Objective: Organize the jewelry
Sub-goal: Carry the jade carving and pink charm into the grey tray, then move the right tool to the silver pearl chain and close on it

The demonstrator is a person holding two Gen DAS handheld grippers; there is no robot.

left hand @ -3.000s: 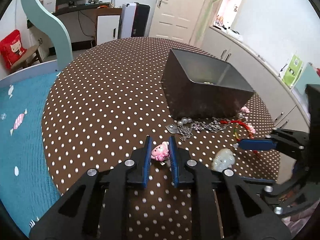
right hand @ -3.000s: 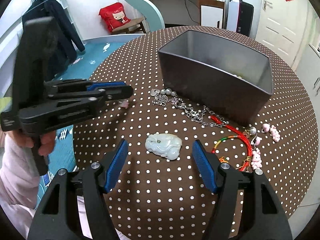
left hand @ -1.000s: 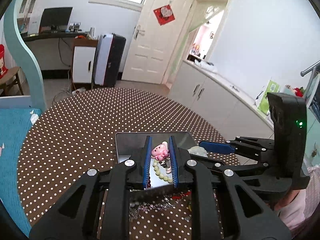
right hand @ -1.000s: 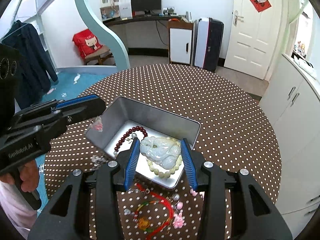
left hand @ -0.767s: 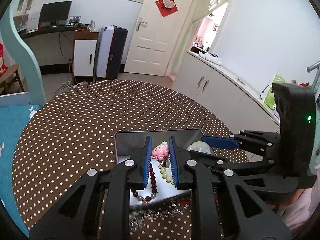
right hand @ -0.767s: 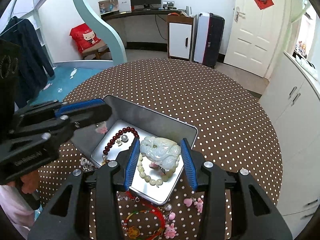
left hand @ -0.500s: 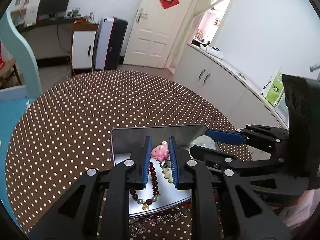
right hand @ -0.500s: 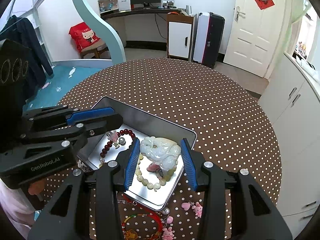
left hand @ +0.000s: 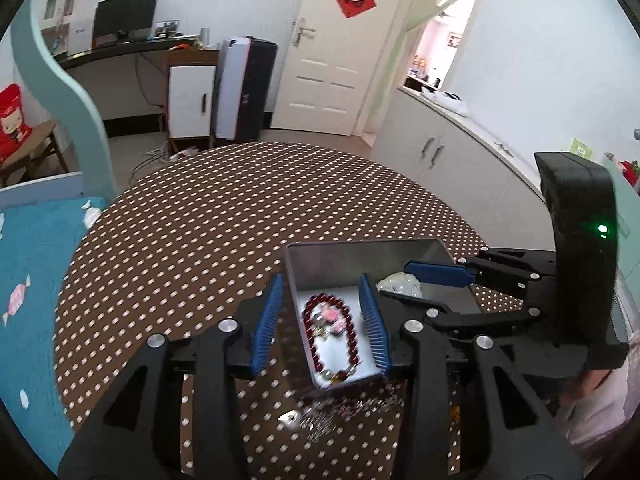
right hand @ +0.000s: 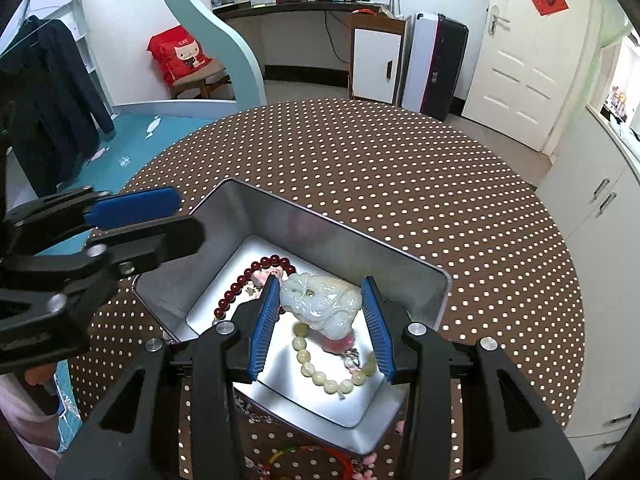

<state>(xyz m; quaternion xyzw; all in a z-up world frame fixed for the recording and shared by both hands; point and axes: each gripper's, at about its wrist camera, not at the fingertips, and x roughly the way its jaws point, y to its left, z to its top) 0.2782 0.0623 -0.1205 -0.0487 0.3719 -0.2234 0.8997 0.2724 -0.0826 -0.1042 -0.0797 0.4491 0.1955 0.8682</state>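
Left gripper [left hand: 323, 316] hangs over the metal tin [left hand: 362, 256], jaws spread w/ nothing between them; they've just been opening. The pink charm [left hand: 331, 317] lies loose on the tin floor, inside the loop of the dark red bead bracelet [left hand: 352, 336].

Right gripper [right hand: 320, 322] is just beside it, also over the tin, pads clamped on the pale jade carving [right hand: 322, 306], which sits up off the tin floor. Under it: a pale bead bracelet [right hand: 320, 376] & sth pink I can't make out.

Tin stands on a round table w/ brown polka-dot cloth [right hand: 400, 184]. On the cloth by the tin's near wall: a silver chain [left hand: 340, 408], blurred, and a red-green cord bracelet [right hand: 312, 454].
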